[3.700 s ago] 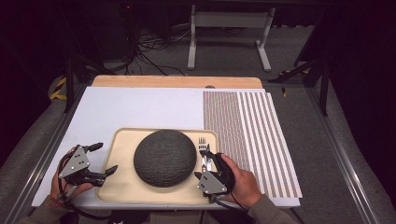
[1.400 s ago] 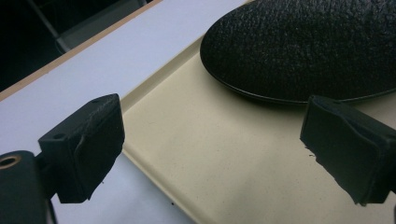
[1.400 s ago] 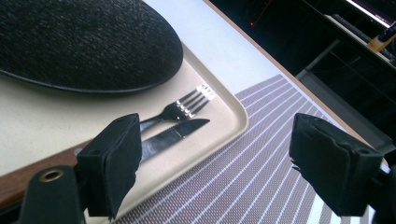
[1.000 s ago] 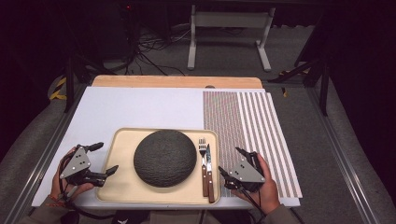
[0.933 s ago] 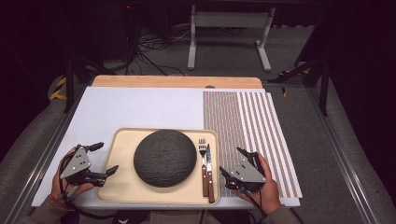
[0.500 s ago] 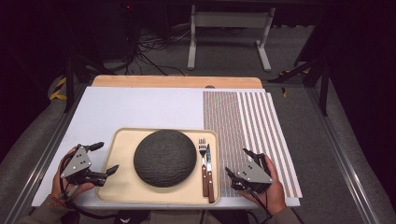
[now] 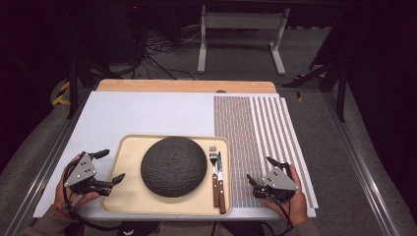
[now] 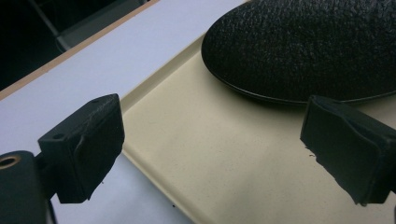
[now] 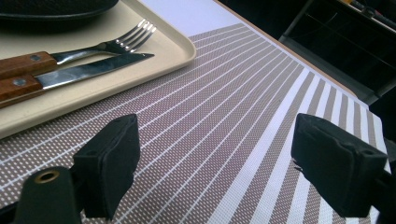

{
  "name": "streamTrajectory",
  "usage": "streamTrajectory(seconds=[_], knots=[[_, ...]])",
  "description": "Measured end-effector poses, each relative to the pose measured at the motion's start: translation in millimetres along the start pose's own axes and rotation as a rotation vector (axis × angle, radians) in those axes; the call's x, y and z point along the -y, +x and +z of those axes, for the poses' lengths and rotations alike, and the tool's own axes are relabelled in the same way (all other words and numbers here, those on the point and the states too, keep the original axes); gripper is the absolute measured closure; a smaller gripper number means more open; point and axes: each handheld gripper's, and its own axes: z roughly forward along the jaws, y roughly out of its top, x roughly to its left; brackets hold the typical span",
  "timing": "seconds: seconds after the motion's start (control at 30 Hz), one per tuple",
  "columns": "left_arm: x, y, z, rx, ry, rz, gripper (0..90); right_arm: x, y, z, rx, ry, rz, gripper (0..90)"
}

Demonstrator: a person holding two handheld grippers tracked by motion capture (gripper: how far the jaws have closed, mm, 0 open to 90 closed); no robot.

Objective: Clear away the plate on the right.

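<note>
A cream tray (image 7: 130, 196) lies at the table's front and carries a dark textured upturned plate (image 7: 173, 165), a fork (image 7: 213, 169) and a knife (image 7: 221, 179), both with wooden handles. My left gripper (image 7: 110, 166) is open at the tray's left edge, its jaws straddling the rim (image 8: 154, 163), with the plate (image 8: 308, 46) just ahead. My right gripper (image 7: 260, 169) is open over the striped placemat (image 7: 255, 132), right of the tray. The right gripper view has the fork (image 9: 93, 46) and knife (image 9: 84, 72) off to the left.
A white sheet (image 7: 147, 113) covers the table, with a wooden strip (image 7: 187, 86) along its far edge. Beyond the table stand a metal frame (image 7: 241, 34) and floor cables (image 7: 157, 49). Metal rails run along both sides.
My right gripper has drawn back from the cutlery on the tray and moved right onto the placemat, open and empty. The left gripper has stayed put.
</note>
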Motion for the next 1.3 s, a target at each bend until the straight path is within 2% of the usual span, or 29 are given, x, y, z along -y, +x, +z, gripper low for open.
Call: streamTrajectory(seconds=[0.13, 0.27, 0.43, 0.6, 0.9, 0.93, 1.1, 1.3], knots=[[0.5, -0.2, 0.7, 0.003, -0.005, -0.013, 7.2, 2.4, -2.2, -0.2, 0.002, -0.003, 0.021, 16.4], [-0.2, 0.2, 0.2, -0.003, 0.001, -0.002, 7.2, 2.7, -2.3, -0.1, -0.002, -0.004, 0.032, 16.3], [-0.2, -0.7, 1.5, 0.003, 0.001, -0.017, 7.2, 2.1, -2.0, -0.6, -0.002, -0.01, 0.029, 16.1], [-0.1, -0.4, 1.1, 0.003, 0.0, -0.012, 7.1, 0.5, -1.5, -1.7, -0.003, -0.02, 0.03, 16.0], [0.3, -1.5, -0.7, 0.004, -0.005, -0.008, 7.1, -4.8, 2.7, -4.9, 0.002, -0.034, 0.004, 15.9], [0.0, -1.1, -1.1, 0.002, -0.005, 0.002, 7.1, -5.7, 2.9, -5.9, 0.004, -0.038, 0.004, 15.8], [-0.1, -1.3, -1.2, 0.002, -0.005, 0.004, 7.1, -9.7, 4.8, -8.5, -0.001, -0.06, -0.002, 15.3], [0.1, -1.4, -1.0, 0.002, -0.006, -0.001, 7.1, -10.6, 5.4, -8.1, 0.003, -0.061, -0.005, 15.1]])
